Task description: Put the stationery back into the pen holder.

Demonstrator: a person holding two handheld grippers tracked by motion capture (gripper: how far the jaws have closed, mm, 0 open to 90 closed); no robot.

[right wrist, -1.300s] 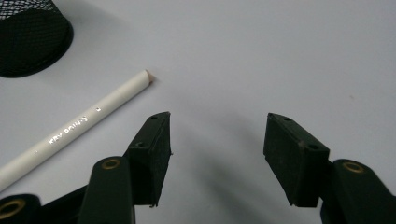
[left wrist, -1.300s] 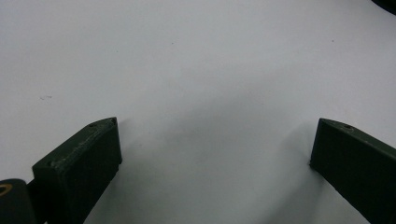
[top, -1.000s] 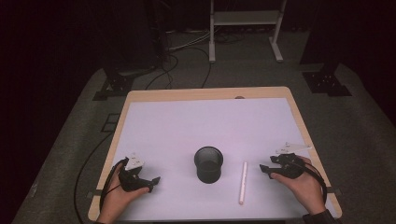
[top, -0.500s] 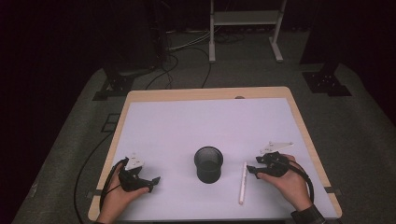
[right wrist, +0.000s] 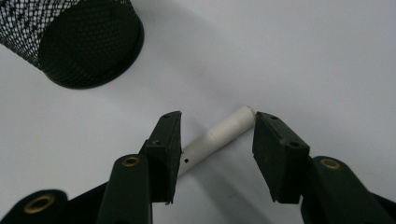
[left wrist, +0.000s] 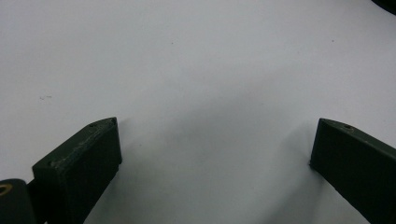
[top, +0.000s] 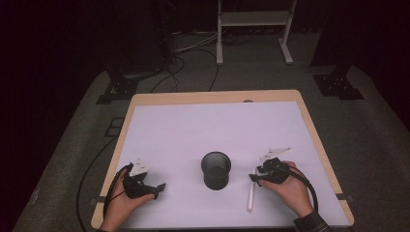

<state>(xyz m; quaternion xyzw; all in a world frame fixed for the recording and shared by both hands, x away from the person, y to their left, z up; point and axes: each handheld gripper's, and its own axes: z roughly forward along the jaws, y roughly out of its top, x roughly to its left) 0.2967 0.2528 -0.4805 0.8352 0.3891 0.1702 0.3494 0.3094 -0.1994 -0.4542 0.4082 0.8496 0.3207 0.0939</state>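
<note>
Grippers: two, one in each of my hands.
My right gripper [right wrist: 217,140]: jaws just closing around the one white marker [right wrist: 219,133], not yet pinching.
My left gripper [left wrist: 212,154]: spread, empty.
Marker: lying right of the one black mesh cup [top: 215,169].

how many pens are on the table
1. A white pen lies flat on the table, right of the black mesh cup, its far end between the right claw's open jaws. Any inside the cup would be hidden.

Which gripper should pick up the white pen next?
Right. The right gripper already straddles the white pen, jaws just closing but not pressing yet. The left gripper sits open beyond the mesh cup.
</note>
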